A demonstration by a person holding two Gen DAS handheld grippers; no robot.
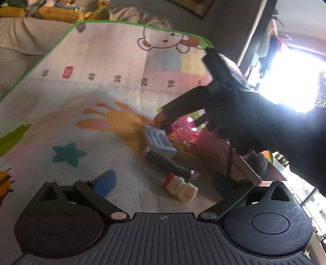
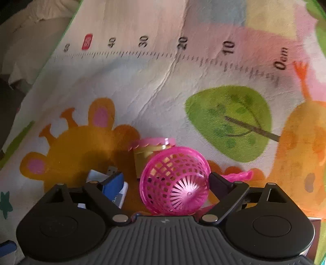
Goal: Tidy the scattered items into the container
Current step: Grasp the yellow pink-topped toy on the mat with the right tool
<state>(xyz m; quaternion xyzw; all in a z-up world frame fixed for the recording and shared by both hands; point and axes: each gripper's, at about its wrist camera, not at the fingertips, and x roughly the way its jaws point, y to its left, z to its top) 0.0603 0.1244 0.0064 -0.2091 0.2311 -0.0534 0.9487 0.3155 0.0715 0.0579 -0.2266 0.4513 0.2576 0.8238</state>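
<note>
My left gripper (image 1: 163,182) is open low over the play mat, with a small cream bottle with a red cap (image 1: 181,188) lying between its blue pads. Beyond it lie a dark marker-like stick (image 1: 169,165) and a blue-grey moulded tray (image 1: 160,140). A gloved hand holds my right gripper (image 1: 169,118), a dark shape over the pile. In the right wrist view, my right gripper (image 2: 167,183) is open around a pink mesh basket (image 2: 175,183) lying on its side. The right finger touches the basket; the left pad (image 2: 113,183) stands apart from it. A gold jar with a pink lid (image 2: 150,150) is behind.
A pinkish box (image 1: 220,150) stands right of the pile. The cartoon play mat (image 2: 142,81) with a printed ruler stretches far and left, with a sofa and stuffed toys (image 1: 51,10) past its green edge. A white and blue item (image 2: 122,193) lies under the right gripper's left finger.
</note>
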